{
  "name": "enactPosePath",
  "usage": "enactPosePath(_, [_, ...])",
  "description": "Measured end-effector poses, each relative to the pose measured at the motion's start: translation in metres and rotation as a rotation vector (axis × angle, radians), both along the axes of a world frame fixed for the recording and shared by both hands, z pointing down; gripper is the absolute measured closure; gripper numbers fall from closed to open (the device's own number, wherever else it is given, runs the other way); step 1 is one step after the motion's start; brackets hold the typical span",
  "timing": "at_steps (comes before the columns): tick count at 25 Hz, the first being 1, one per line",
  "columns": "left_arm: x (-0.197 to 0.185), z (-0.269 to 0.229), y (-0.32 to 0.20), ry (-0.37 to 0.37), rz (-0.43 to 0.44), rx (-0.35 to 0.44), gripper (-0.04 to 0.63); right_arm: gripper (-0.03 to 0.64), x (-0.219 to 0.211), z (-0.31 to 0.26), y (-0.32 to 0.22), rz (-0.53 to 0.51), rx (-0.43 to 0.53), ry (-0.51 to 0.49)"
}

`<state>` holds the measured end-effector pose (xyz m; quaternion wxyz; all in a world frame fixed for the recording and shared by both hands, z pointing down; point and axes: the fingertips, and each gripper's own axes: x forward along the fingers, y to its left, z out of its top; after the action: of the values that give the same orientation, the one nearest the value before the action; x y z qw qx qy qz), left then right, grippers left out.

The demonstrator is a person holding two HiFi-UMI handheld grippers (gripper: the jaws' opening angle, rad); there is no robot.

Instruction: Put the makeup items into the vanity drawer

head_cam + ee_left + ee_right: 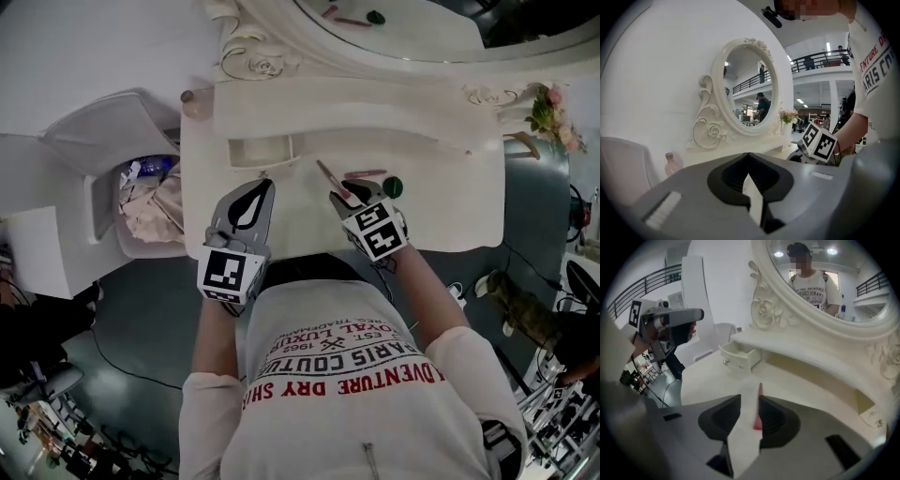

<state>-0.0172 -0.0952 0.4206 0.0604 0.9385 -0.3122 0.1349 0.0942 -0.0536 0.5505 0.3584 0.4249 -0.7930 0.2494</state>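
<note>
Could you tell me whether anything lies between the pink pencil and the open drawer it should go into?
Nothing visible does: only bare tabletop lies between the pink pencil and the open drawer. The left claw, shut, hovers close beside that path, near the drawer's front.

the person's shirt bears red print, upside down in the head view: "est. 1962"; "paris coutu"; "adventure dry sh"; the left gripper view shows only "aris co".
</note>
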Motion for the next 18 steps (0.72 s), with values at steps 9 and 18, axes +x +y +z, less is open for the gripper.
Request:
enactPosePath(9, [0.015,0.030,-0.001,-0.025,-0.048,-0.078,0.586,0.502,0.008,0.051,-0.010,-0.017,-0.176,0.034])
enactPosePath(18, [0.010,0.038,-0.005,-0.027,-0.069,-0.100,0.586,0.565,0.013,0.065,-0.018,-0.011,-0.195,0.089])
